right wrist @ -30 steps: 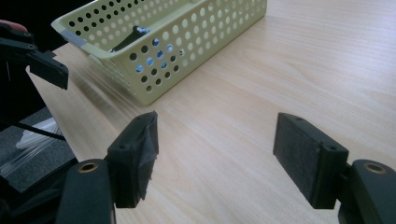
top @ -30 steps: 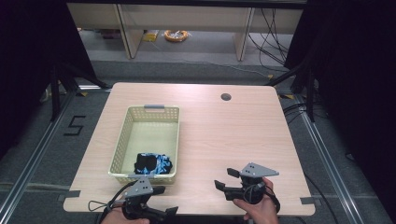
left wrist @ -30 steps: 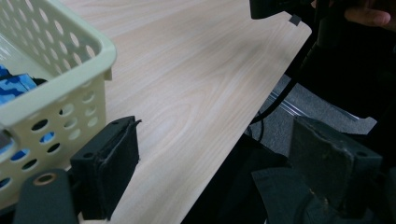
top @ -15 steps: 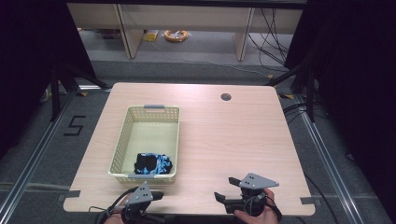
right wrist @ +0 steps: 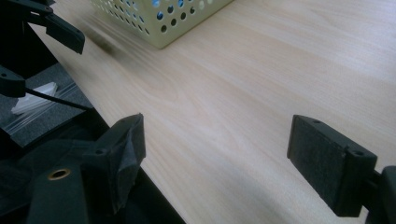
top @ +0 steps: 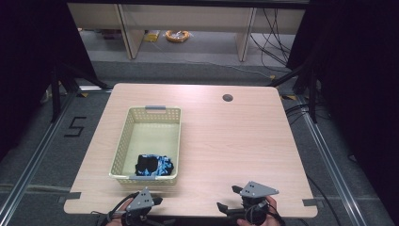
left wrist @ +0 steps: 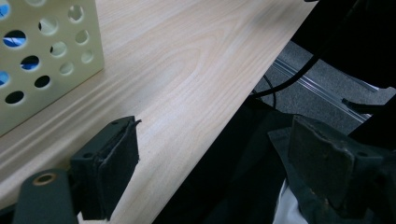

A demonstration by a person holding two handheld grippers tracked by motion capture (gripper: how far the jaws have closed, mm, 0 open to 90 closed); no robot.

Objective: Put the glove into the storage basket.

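Both hand-held grippers drawn back to near table edge | left (top: 153, 201), right (top: 225, 207) jaws wide apart, empty | basket (top: 123, 149) ahead

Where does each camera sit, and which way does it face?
High view: above the near edge, looking forward and down at the table and basket; both hands and tongs at bottom.
Left gripper view: on the left tongs, open, over the near edge.
Right gripper view: on the right tongs, open, over bare tabletop.
Shared: the gripper views both catch the basket's perforated wall.
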